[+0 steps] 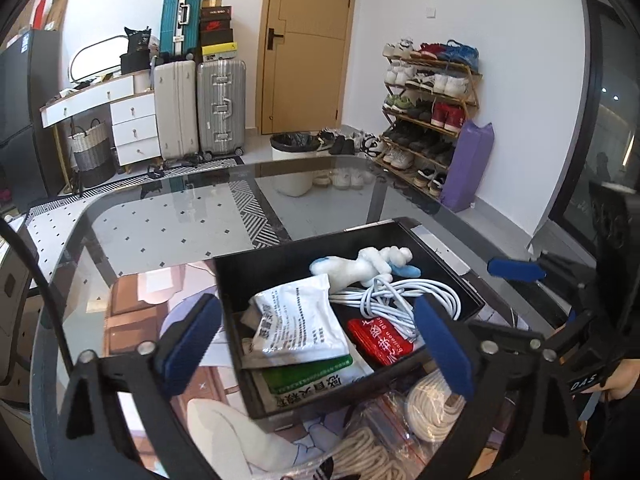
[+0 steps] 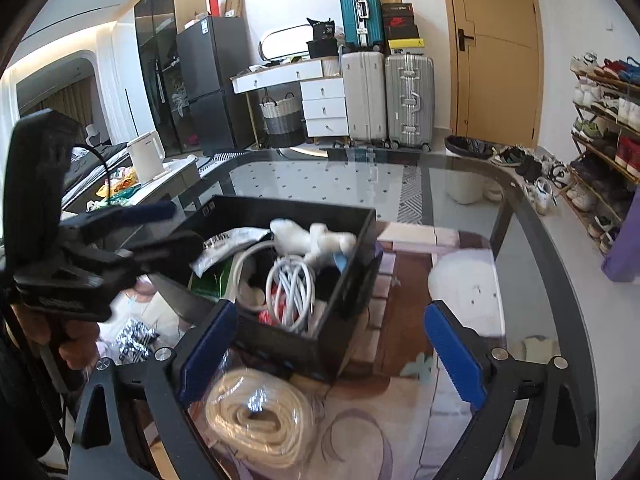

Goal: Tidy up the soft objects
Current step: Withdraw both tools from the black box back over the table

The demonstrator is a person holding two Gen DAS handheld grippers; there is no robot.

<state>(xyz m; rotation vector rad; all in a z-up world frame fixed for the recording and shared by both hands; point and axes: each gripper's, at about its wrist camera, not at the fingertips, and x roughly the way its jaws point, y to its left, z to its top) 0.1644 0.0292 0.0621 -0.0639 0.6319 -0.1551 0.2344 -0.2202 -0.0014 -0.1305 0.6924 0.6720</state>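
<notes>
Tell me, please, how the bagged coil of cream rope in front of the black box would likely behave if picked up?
The coil of cream rope would probably sag and deform, since it is loosely wound soft cord. Its clear plastic bag looks glossy, so pads may slip or pinch only film. It looks bulky, likely light for its size.

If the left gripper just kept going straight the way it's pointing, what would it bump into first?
Probably the white printed pouch lying in the black bin: it sits centred between the open left gripper blue pads, though depth is uncertain.
</notes>
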